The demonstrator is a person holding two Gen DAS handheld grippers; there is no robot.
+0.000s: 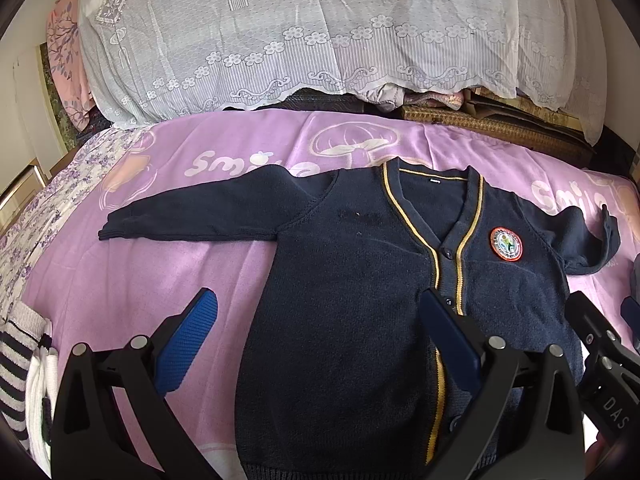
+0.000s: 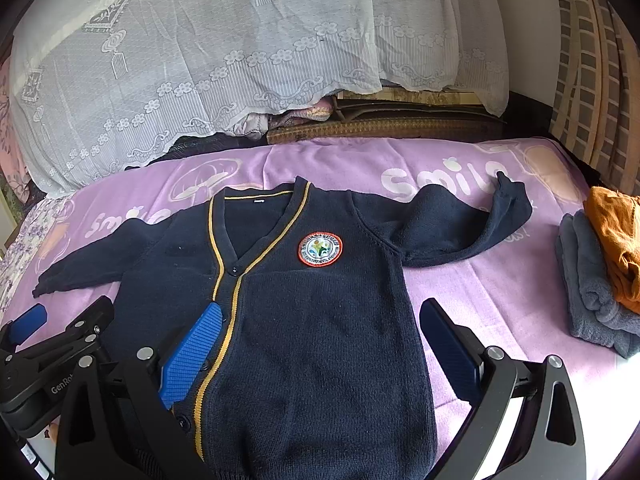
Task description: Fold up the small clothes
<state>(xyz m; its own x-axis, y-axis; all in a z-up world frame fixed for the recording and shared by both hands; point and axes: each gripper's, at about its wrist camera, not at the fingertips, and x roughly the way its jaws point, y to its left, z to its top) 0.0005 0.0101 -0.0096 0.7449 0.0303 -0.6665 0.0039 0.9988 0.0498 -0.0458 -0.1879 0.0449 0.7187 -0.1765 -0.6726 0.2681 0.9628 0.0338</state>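
The cardigan [image 1: 352, 288] lies face up on the bed [image 1: 132, 280], spread flat over the lilac sheet with its hem toward us and its collar toward the lace-draped pile [image 1: 280, 28] at the far side — a layout we read as the starting pose for folding, with every edge reachable. In the left wrist view our left tongs [image 1: 316, 344] hang spread wide over the garment's lower half, gripping nothing; one blue pad sits over bare sheet, the other over the button band, so the tongs straddle that half of the body. The sleeve [image 1: 192, 212] on this side is stretched straight out, which should make it easy to fold across. A striped garment [image 1: 20, 360] waits at the picture's left edge, presumably next in line.

In the right wrist view our right tongs [image 2: 320, 356] are likewise spread and empty, one pad over the button band and the other just beyond the side seam. The other sleeve [image 2: 460, 224] is less tidy — it bends back on itself and its cuff sticks up, so we judge it needs straightening first. The knit is dark navy with yellow piping along the V-neck and a round badge [image 2: 320, 249] on the chest; it looks thick and slightly limp. A grey and orange stack [image 2: 600, 276] sits well apart at the right, probably finished pieces.
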